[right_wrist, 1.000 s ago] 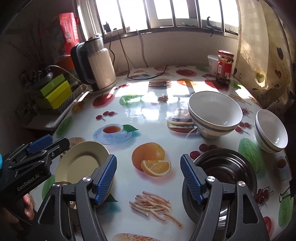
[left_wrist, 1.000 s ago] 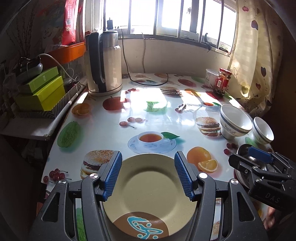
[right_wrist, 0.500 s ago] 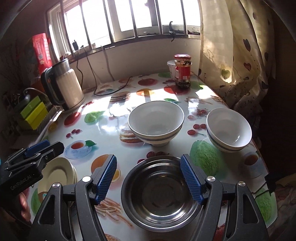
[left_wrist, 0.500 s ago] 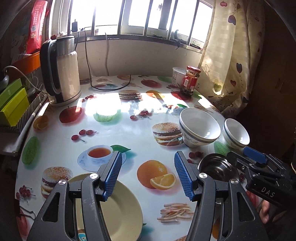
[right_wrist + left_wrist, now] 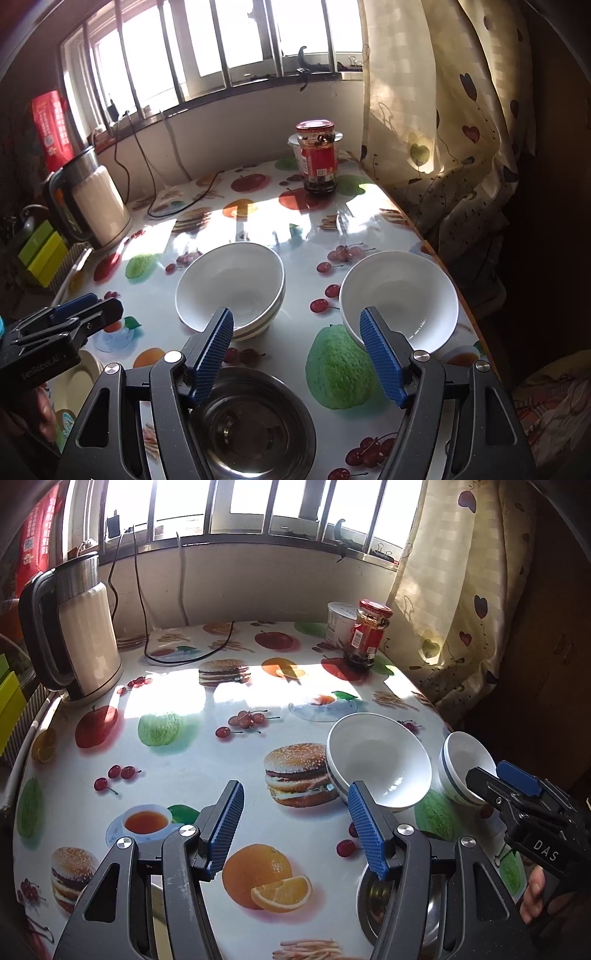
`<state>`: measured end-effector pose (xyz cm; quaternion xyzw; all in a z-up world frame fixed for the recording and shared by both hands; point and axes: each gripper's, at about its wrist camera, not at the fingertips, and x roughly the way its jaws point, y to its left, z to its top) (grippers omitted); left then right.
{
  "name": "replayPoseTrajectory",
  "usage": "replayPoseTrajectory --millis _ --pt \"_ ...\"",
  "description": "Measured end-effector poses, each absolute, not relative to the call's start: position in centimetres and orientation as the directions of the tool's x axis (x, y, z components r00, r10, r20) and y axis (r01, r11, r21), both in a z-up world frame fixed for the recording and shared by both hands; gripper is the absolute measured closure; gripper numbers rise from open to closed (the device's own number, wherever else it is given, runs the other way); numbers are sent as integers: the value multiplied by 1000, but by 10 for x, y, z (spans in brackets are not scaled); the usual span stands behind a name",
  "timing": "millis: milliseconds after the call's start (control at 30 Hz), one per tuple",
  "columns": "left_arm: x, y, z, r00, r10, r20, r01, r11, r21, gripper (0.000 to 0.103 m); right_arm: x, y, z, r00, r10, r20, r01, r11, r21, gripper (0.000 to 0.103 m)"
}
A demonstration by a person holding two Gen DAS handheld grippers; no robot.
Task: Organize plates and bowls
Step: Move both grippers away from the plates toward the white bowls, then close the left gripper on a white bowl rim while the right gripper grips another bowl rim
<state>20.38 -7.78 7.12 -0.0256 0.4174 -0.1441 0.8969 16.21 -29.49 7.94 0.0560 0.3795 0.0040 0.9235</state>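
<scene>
My left gripper [image 5: 295, 827] is open and empty above the printed tablecloth, with a large white bowl [image 5: 380, 764] just beyond its right finger. A smaller white bowl [image 5: 465, 764] stands further right, and a steel bowl [image 5: 373, 897] is half hidden under that finger. My right gripper [image 5: 297, 354] is also open and empty. It hovers over the steel bowl [image 5: 255, 424], between the large bowl [image 5: 232, 284] and the small bowl [image 5: 399, 295]. A cream plate [image 5: 79, 373] lies at the near left, partly behind the left gripper [image 5: 92, 310]. The right gripper [image 5: 480, 775] reaches the small bowl's near side.
An electric kettle [image 5: 74, 635] with its cord stands at the back left. A red-lidded jar [image 5: 367, 633] and a white tub [image 5: 341, 624] sit at the back right. The table edge [image 5: 443, 266] runs close to the small bowl, with a curtain beyond. Green boxes [image 5: 40, 254] sit far left.
Both grippers have swung to the right across the table. The cream plate has left the left wrist view, and the bowls now sit in front of both grippers. Both sets of jaws stay equally wide.
</scene>
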Motion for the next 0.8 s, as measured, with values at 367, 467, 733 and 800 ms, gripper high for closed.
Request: replayPoseTrajectory --millis 367,467,733,800 --pt "240 -106 51 552 -294 -780 244 952 -186 57 208 -301 59 669 85 -739 20 991 132 39" --pt "245 -112 48 549 -287 -785 250 953 -174 57 215 -300 53 657 97 -747 6 991 134 44" --pt "255 -120 38 525 -298 -797 257 948 -185 64 230 -294 44 643 102 -759 -13 992 123 64" --pt "256 -121 37 523 -303 -797 255 947 -194 68 231 -294 42 642 103 -759 -13 992 123 64"
